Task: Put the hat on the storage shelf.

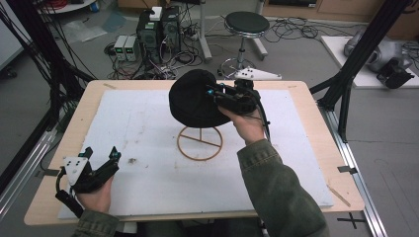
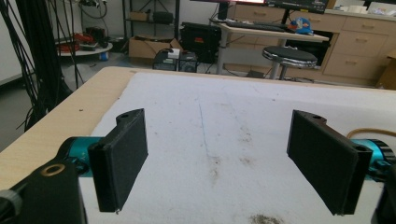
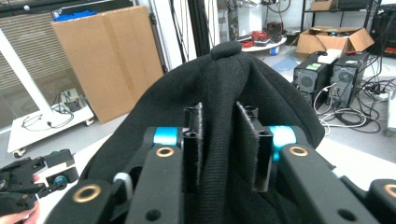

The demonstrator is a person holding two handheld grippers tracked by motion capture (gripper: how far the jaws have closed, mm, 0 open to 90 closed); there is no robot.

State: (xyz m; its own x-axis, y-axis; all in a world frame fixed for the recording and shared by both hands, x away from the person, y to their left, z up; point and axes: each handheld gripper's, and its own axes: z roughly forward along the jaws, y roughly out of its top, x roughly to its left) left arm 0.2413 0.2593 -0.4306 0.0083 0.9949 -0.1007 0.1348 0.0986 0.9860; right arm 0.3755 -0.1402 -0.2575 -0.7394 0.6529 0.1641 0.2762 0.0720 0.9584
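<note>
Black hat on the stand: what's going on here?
A person is working the black hat with the right gripper, at the top of a wooden stand whose ring base sits on the white mat. In the right gripper view a fold of the hat's fabric sits between the two jaws, with a slight gap showing on one side, so whether they press on it can't be settled. The left gripper rests at the mat's near left corner, jaws wide open, nothing between them.

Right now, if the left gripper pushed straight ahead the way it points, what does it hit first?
Probably nothing close: the left gripper, jaws wide open, points across bare white mat toward the table's far edge. The wire stand and the black hat sit off to its right. Depth is unclear.
</note>
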